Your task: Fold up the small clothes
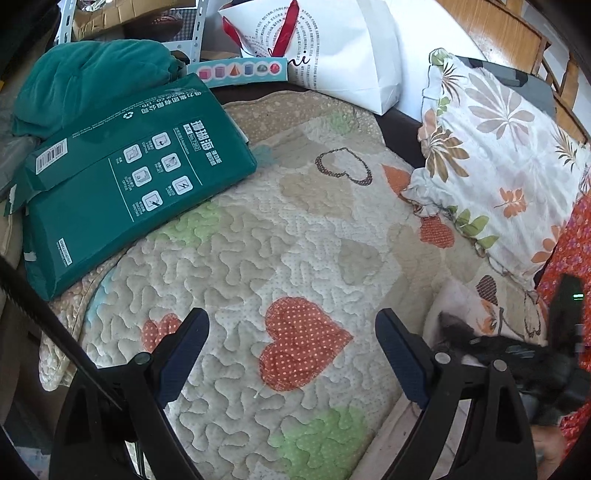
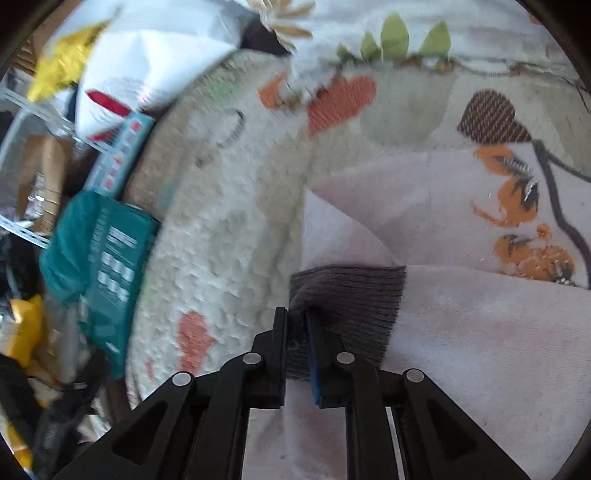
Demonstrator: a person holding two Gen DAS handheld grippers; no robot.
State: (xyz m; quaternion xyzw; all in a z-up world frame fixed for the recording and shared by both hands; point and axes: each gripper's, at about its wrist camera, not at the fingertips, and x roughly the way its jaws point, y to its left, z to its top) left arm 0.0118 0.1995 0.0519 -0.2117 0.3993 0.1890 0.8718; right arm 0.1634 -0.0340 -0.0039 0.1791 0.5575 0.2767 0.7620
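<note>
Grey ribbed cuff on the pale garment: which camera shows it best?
The right wrist view: the cuff fills mid-frame, pinched by the right gripper. The left wrist view shows only a blurred dark scrap at its right edge.

We look down on a bed covered by a cream quilt [image 1: 295, 229] stitched with orange, green and brown hearts, lit by bright daylight. At the upper right of the frame lies a leaf-printed pillow [image 1: 498, 147], with a wooden headboard [image 1: 509, 33] behind it. At left a green box [image 1: 129, 177] rests on the quilt's edge, a teal cloth bundle [image 1: 85, 81] above it. A white paper bag [image 1: 332, 55] stands top centre, beside what may be metal shelving [image 1: 195, 33].
</note>
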